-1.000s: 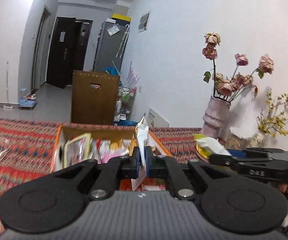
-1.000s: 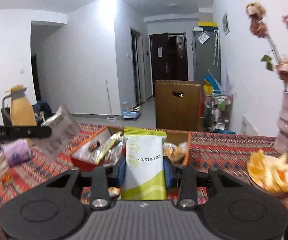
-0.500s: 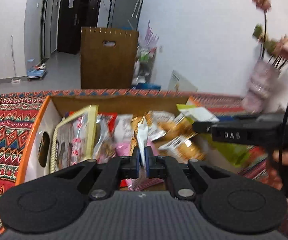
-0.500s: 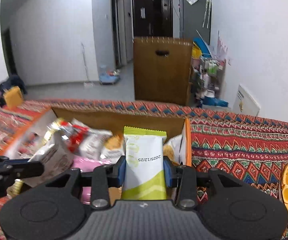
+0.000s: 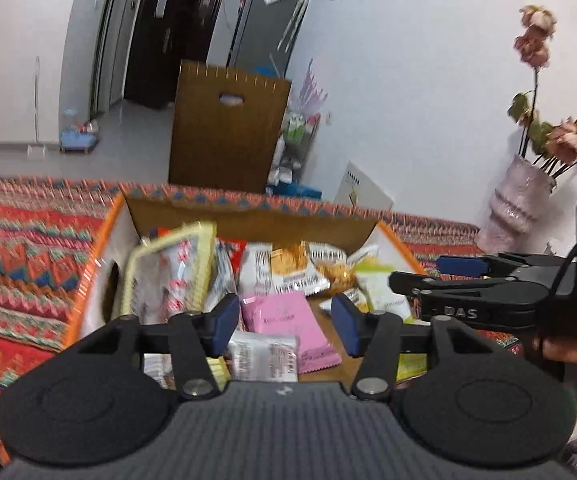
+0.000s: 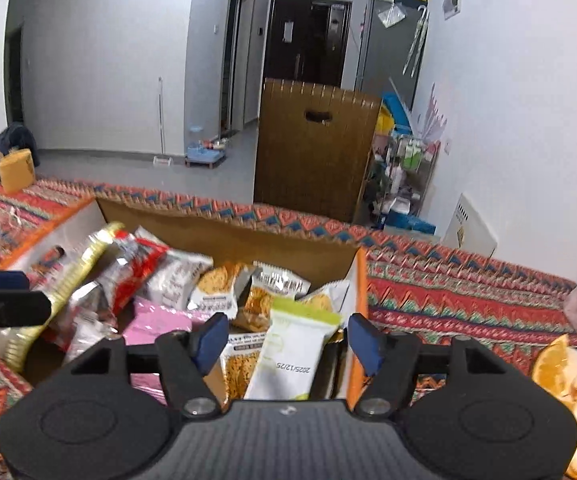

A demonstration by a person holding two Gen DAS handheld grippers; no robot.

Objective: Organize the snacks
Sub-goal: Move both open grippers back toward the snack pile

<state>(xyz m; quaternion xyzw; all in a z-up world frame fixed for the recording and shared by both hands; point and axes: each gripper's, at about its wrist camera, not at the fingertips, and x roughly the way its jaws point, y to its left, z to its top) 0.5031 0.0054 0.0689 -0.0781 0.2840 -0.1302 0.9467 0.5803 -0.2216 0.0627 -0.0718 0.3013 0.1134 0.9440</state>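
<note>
While its jaws open, right claw (image 6: 286, 338) straddles green packet (image 6: 294, 350) (untouched).

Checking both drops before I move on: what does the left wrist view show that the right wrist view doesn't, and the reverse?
Left wrist only: the left gripper opening over the pink packet, and the vase in full.

Right wrist only: the right gripper opening, its pads clear of the green-and-white packet; also the orange slices.

Both: the cardboard box of snacks on the patterned cloth.
</note>
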